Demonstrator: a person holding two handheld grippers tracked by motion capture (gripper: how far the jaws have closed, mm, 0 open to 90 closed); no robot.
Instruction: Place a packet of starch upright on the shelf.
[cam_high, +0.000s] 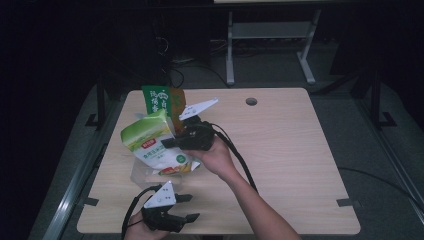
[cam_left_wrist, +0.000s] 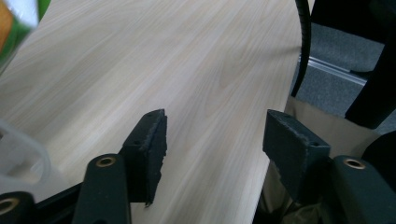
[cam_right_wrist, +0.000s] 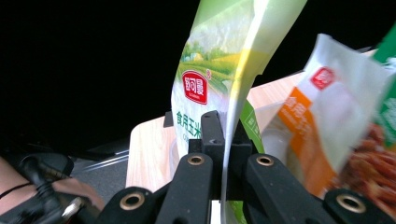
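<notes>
My right gripper (cam_high: 172, 141) is clenched on the edge of the green-and-white pouch (cam_high: 150, 142). In the right gripper view the pouch's thin edge runs straight down between my two black jaws, which are pressed together on it (cam_right_wrist: 224, 154). The pouch (cam_right_wrist: 219, 79) rises above the jaws, with a red logo patch and a printed field scene facing the camera.

Landmark: the round cable hole (cam_high: 251, 101) near the far edge of the wooden table (cam_high: 300, 165).

- Green-and-white pouch: well to the left of the hole and nearer to me, lifted and tilted, its lower end close to the table top. I cannot tell whether it touches.
- A dark green packet (cam_high: 157, 100) stands left of the hole at the far edge, just behind the held pouch. Its brown side faces the hole.
- In the right gripper view an orange-and-white packet (cam_right_wrist: 317, 121) sits just beside the held pouch, with a further packet of reddish-brown print (cam_right_wrist: 373, 163) at the frame edge.
- A clear plastic item (cam_high: 142, 172) lies on the table under the held pouch. Its shape is too faint to tell.

My left gripper (cam_high: 186, 207) is at the near edge, far from the hole, on the left. Its jaws stand wide apart with nothing between them. In the left gripper view (cam_left_wrist: 212, 140) only bare wood lies beyond the pads (cam_left_wrist: 152, 144).

My right hand (cam_high: 217, 157) wraps that gripper's body, and a black cable (cam_high: 240, 160) trails back along the forearm.
</notes>
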